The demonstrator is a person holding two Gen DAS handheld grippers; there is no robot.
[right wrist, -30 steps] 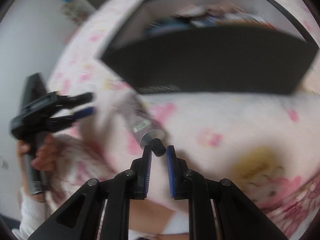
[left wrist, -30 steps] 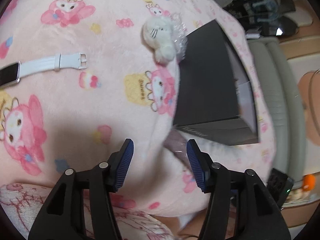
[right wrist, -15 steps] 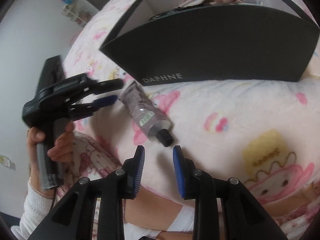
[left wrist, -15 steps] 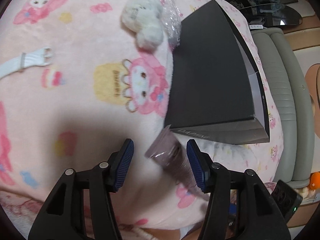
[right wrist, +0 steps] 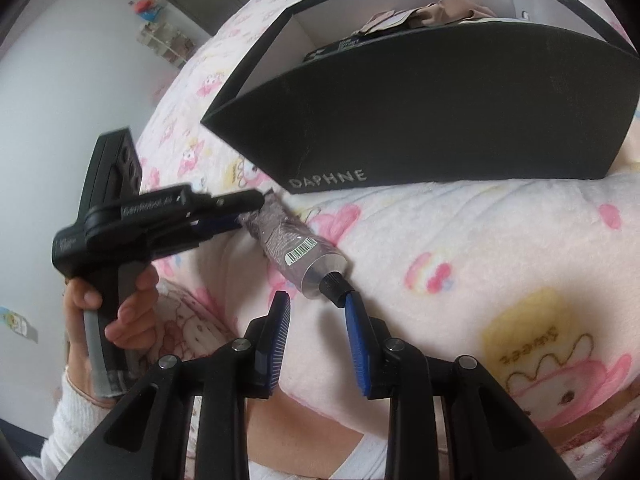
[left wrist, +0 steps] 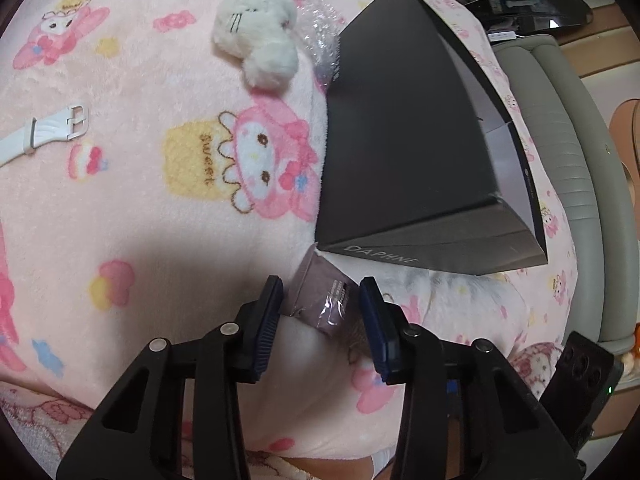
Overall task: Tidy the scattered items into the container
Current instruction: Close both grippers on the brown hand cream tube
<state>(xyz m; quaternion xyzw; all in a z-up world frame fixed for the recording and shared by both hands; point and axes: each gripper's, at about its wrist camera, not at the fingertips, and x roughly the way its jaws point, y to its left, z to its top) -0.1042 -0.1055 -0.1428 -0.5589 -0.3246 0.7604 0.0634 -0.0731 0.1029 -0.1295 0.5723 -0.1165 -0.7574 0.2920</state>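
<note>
Left wrist view counts one black box [left wrist: 404,152], one mauve tube [left wrist: 320,300], one white plush toy [left wrist: 260,40], one watch strap [left wrist: 44,136] and one bubble-wrap piece [left wrist: 320,36] on the pink blanket [left wrist: 152,216]. Left claw [left wrist: 320,312] is closing around the tube's crimped end, which a second ago lay ahead of it. Right claw [right wrist: 316,312], clamped on the cap then, now stands open, the cap against its right pad.

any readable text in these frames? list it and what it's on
"DAPHNE": front wall of the black box, readable in both views.
"sweet": yellow print on the pink blanket.
Tube: barcode and fine print, too small to read.
Left gripper: lettering on its body, too blurred.
</note>
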